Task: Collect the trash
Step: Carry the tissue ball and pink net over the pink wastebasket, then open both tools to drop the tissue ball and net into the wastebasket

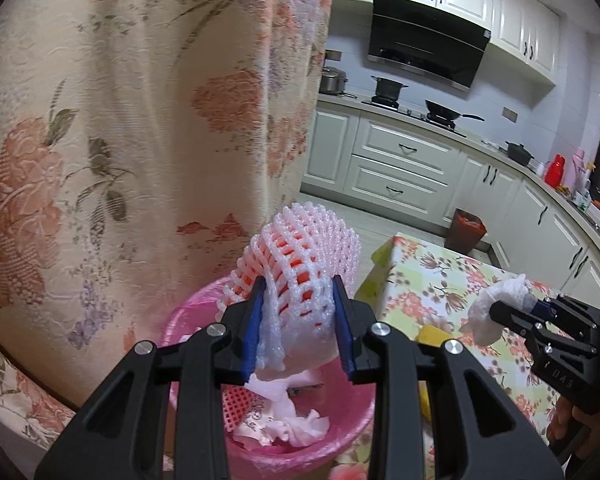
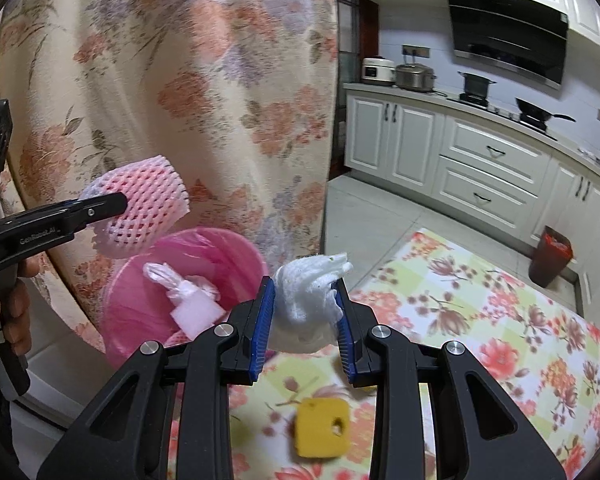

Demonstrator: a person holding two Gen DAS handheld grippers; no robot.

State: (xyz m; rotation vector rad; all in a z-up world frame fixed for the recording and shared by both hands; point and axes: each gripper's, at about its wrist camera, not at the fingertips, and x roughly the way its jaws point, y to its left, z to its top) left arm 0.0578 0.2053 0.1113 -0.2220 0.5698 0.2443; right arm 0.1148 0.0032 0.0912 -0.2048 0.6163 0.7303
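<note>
Kitchen tabletop (image 2: 500, 320): left gripper (image 1: 300, 320) clamps foam netting (image 1: 300, 256) above the pink bin (image 1: 188, 312); right gripper (image 2: 304, 316) pinches a tissue (image 2: 308, 292) that might miss the bin if released early.

A table (image 2: 500, 320) under a floral cloth carries a yellow block (image 2: 321, 427) with a hole; a pink bin (image 2: 140, 312) sits at its edge.

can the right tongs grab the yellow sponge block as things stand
Probably not yet. The right tongs are already shut on a white tissue wad, so nothing else fits. The yellow sponge block lies bare on the flowered tablecloth just below them, unobstructed.
</note>
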